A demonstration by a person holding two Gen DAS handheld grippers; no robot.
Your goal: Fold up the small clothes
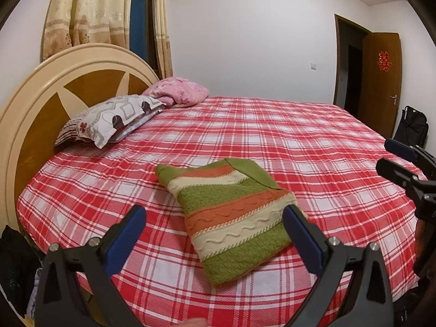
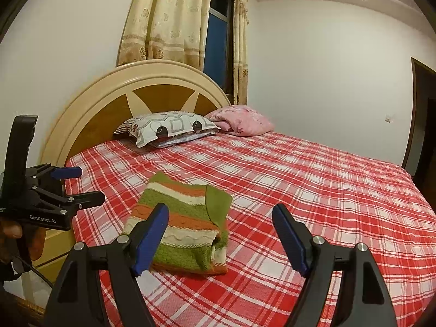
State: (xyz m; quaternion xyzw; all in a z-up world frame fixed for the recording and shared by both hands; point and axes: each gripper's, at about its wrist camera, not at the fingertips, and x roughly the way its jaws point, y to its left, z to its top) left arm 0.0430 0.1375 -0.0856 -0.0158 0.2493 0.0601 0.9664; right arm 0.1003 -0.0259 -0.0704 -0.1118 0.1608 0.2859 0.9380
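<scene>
Warm, even indoor light; fisheye-bent edges

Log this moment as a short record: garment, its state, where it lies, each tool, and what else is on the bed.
garment: striped knit sweater
state: folded into a compact bundle
place: on the red plaid sheet, near the bed's front edge
left tool: open, holding nothing
right tool: open, holding nothing
also on bed: patterned pillow, pink pillow by the headboard

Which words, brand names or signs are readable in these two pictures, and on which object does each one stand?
"GenRobot.AI": white letters on the black body of the left tongs.
"囍": red paper double-happiness sign on the brown wooden door.
No other text is visible.
</scene>
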